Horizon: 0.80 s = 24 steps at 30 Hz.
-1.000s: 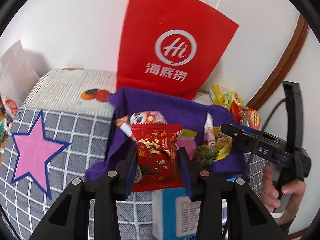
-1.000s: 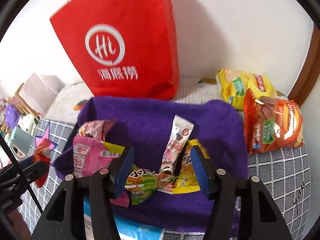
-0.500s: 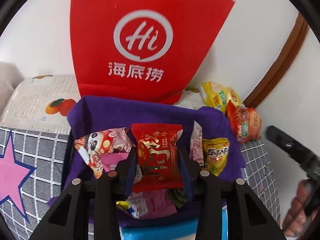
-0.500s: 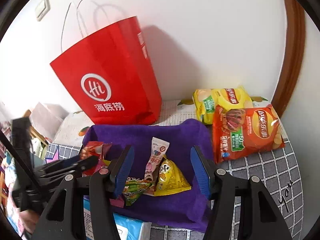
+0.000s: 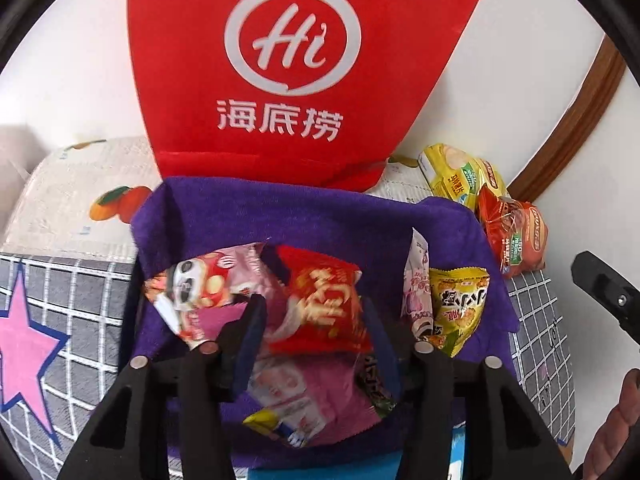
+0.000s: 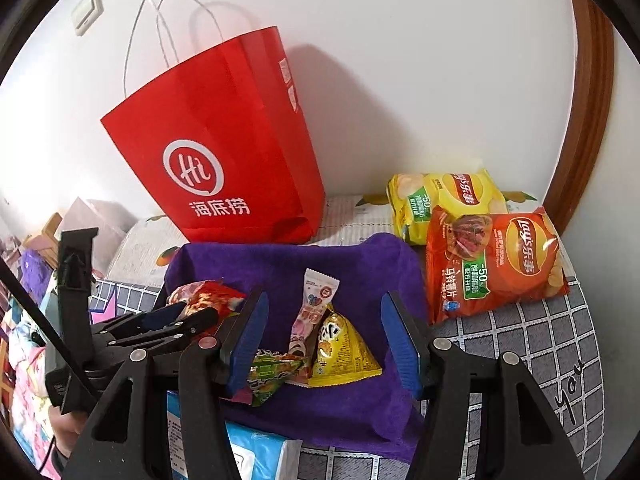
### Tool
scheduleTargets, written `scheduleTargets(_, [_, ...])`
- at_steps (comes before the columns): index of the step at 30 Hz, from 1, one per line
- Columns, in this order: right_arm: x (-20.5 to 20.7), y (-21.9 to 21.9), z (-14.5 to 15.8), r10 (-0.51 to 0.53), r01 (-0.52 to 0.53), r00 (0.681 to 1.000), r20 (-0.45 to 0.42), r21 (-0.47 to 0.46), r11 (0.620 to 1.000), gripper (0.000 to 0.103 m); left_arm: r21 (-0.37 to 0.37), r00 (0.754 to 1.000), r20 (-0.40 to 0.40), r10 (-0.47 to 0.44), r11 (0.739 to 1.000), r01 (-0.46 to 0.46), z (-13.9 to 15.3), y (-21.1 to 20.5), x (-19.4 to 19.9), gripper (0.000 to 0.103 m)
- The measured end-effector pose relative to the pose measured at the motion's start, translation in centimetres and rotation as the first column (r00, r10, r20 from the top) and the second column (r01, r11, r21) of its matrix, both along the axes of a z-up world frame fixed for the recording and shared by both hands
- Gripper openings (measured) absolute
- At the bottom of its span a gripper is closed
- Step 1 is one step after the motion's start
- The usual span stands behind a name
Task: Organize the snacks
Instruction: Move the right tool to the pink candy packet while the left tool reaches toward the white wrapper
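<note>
1. Left gripper [image 5: 314, 330] over the purple cloth [image 5: 320, 216], jaws opening; red snack packet [image 5: 324, 304] sits tilted between them, blurred, pads look clear of it.
2. Right gripper [image 6: 322, 344] half open, empty, above yellow packet [image 6: 340, 346] and pink packet [image 6: 314, 304].
3. Chip bags [image 6: 492, 260] lie beside the cloth; red paper bag [image 6: 224, 148] stands behind.

white wall [image 6: 400, 60], brown wooden trim [image 6: 588, 120]
</note>
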State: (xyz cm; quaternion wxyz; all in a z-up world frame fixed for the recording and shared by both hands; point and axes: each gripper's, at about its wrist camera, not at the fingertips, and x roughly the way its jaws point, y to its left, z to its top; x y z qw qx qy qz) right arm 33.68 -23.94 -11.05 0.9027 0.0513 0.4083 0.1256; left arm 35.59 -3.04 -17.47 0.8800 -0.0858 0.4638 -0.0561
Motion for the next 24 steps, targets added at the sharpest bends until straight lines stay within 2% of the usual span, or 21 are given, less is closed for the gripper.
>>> scheduleTargets(2, [-0.1,0.3,0.1,0.006,-0.006,1.0,0.003,-0.01,1.0,0.058,0.018,1.0,0.009,0.003,1.0,-0.004,0.7,0.1,-0.7,0.054])
scheduleTargets(7, [-1.1,1.6,0.2,0.021,-0.021,1.0,0.007,-0.052,0.998,0.058,0.005,1.0,0.024,-0.007,1.0,0.007,2.8,0.9,-3.2,0.055])
scheduleTargets(14, [-6.0,1.5,-0.1,0.012,-0.012,1.0,-0.003,-0.041,0.999,0.058,0.039,0.996,0.086,-0.01,0.999,0.007,6.3,3.1,-9.2,0.058])
scheduleTargets(19, [-10.4,-0.1,-2.8,-0.036,0.033,0.996,-0.08,-0.046,0.998,0.058,0.006,0.995,0.097,0.023,1.0,-0.023,6.8,4.8,-12.8,0.058])
scheduleTargets(24, [-14.5,-1.3,-6.1,-0.094,0.085,0.984,-0.154,-0.067,0.994,0.057,-0.024,0.996,0.083,0.036,0.999,-0.034,5.8,5.3,-15.6,0.058])
